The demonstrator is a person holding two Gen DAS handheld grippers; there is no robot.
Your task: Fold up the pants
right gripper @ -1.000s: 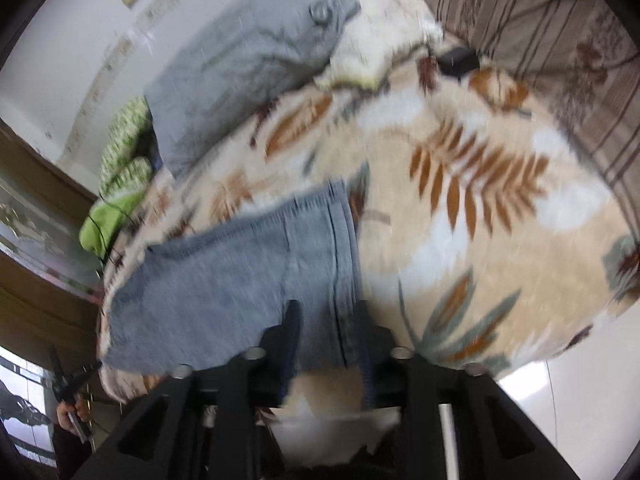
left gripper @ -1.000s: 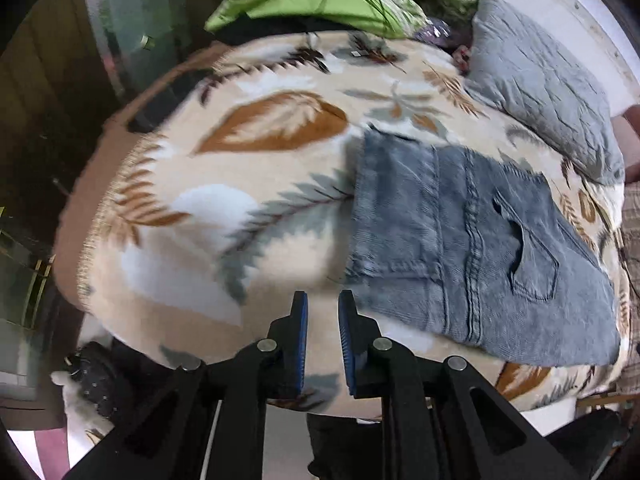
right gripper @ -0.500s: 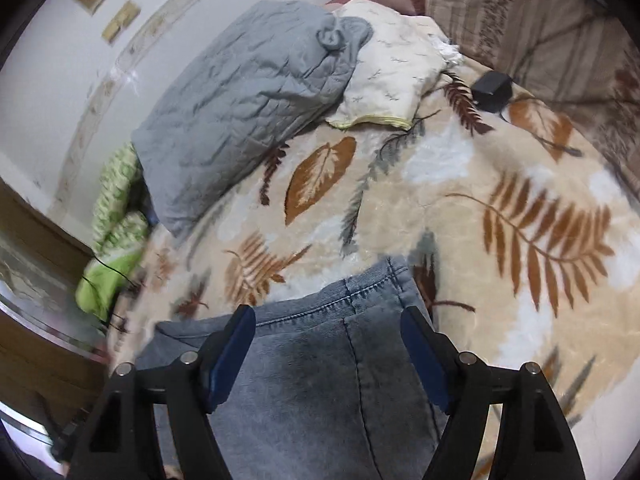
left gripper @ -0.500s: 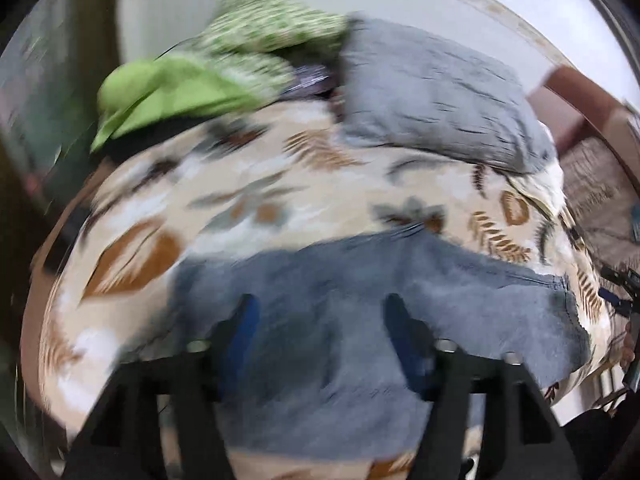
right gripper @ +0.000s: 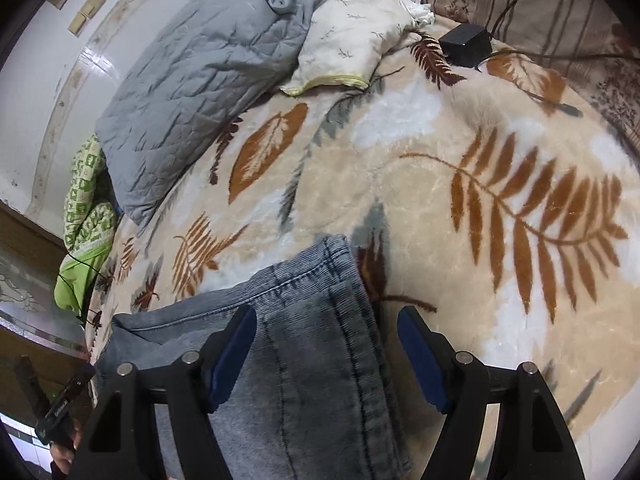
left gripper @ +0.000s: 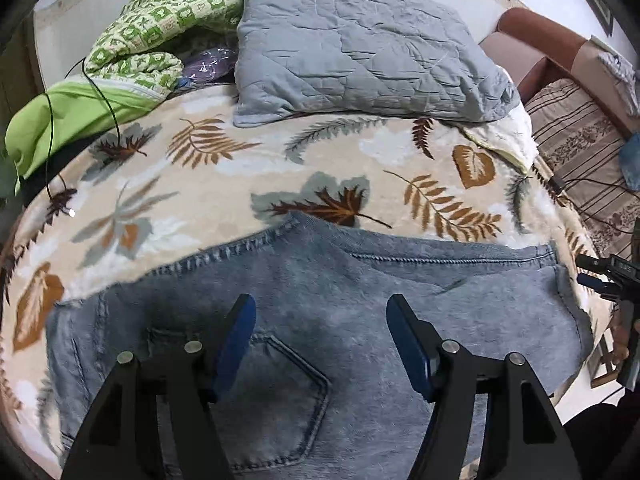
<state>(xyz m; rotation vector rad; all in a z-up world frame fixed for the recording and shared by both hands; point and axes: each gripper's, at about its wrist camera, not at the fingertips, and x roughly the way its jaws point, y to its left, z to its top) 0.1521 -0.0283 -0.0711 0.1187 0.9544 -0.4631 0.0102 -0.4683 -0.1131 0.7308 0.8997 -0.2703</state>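
Leafy blanket [left gripper: 248, 168] on a bed, with folded blue jeans [left gripper: 360, 304] lying flat on its near edge.
Left gripper [left gripper: 320, 340] wide apart over the jeans' back pocket [left gripper: 272, 396], holding nothing; right gripper [right gripper: 326, 350] wide apart over the jeans' hem end; gray pillow [left gripper: 352, 48] far behind the jeans.

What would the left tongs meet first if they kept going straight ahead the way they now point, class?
Most likely the jeans: the open left tongs hang over the denim, past the back pocket. Beyond it lies the leaf-print blanket, then the grey pillow. Height above the cloth is unclear.
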